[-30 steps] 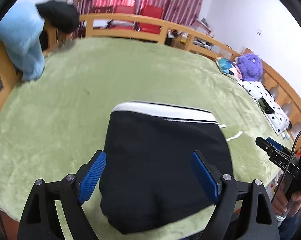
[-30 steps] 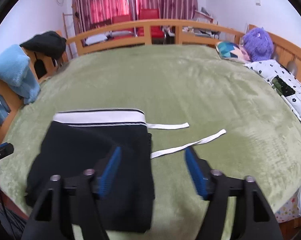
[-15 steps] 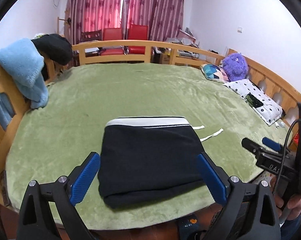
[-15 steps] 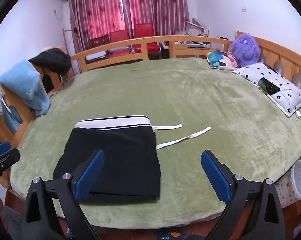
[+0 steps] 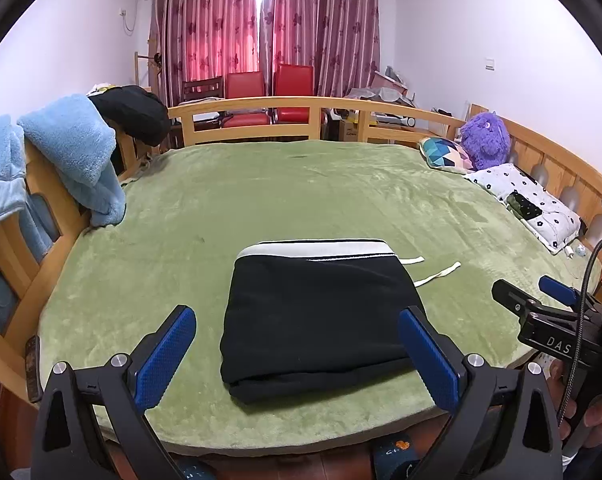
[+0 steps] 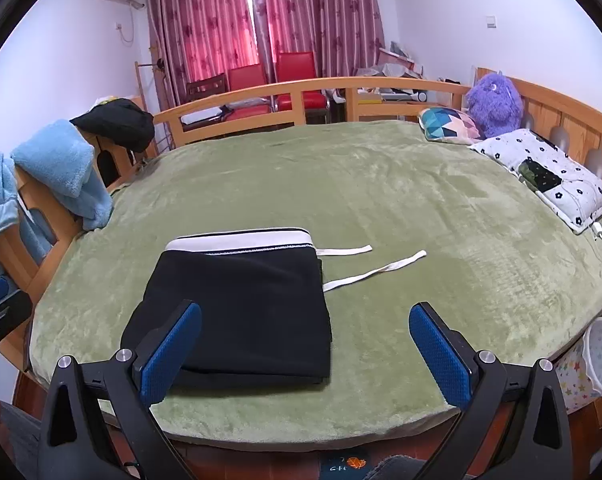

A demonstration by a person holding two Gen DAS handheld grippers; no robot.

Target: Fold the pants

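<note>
The black pants point(image 5: 321, 312) lie folded into a neat, flat square on the green blanket point(image 5: 285, 196), close to the near edge of the bed. The white waistband point(image 5: 315, 249) is on the far side of the fold. Two white drawstrings point(image 6: 375, 272) stick out to the right and lie flat on the blanket.

The left gripper point(image 5: 297, 350) hangs over the near edge of the bed, just in front of the pants. Its jaws are opening and stand very wide. The blue pads point(image 5: 165, 356) are on each side of the pants in the picture but do not touch them. The right gripper point(image 6: 305, 354) is near the right corner of the pants. Its jaws are opening too, very wide, and they hold nothing. A hand point(image 5: 597, 420) holds it, seen at the right edge of the left camera.

A blue fluffy towel point(image 5: 73, 156) hangs on the wooden rail point(image 5: 261, 106) at the left. A black bundle of cloth point(image 5: 135, 112) sits beside it. Far right there is a purple plush toy point(image 6: 495, 100), a colourful cushion point(image 6: 449, 124) and a white spotted pillow point(image 6: 553, 172). Red chairs point(image 5: 269, 88) and red curtains point(image 5: 261, 20) are at the back.
</note>
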